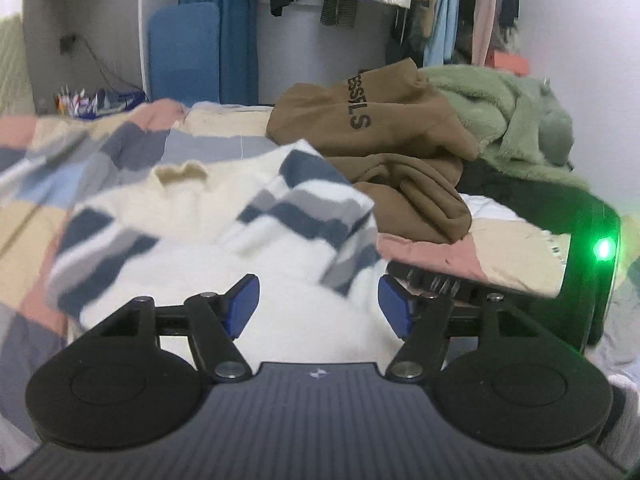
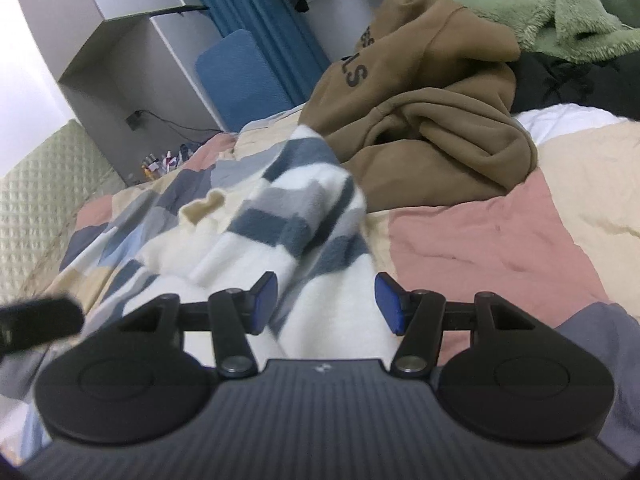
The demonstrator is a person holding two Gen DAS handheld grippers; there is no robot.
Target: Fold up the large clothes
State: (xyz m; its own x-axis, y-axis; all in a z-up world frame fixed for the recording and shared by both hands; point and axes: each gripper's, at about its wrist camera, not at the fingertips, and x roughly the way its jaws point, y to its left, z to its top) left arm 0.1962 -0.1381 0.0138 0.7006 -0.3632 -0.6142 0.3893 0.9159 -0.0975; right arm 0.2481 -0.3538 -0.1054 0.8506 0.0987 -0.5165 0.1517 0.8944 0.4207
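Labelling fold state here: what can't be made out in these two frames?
- Striped sweater: near hem hidden behind left hand-held gripper, left wrist view; motion-blurred.
- Brown hoodie: lettering partly lost in folds, both views.
- Black garment: mostly under green fleece, right wrist view.

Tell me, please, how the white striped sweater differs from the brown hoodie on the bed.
The white striped sweater is white with blue and grey bands; the brown hoodie is plain brown with dark lettering. The sweater lies spread out, one sleeve folded across it, while the hoodie sits bunched in a heap. The sweater lies nearest both grippers; the hoodie is farther back, against the green fleece. Both rest on the patchwork quilt.
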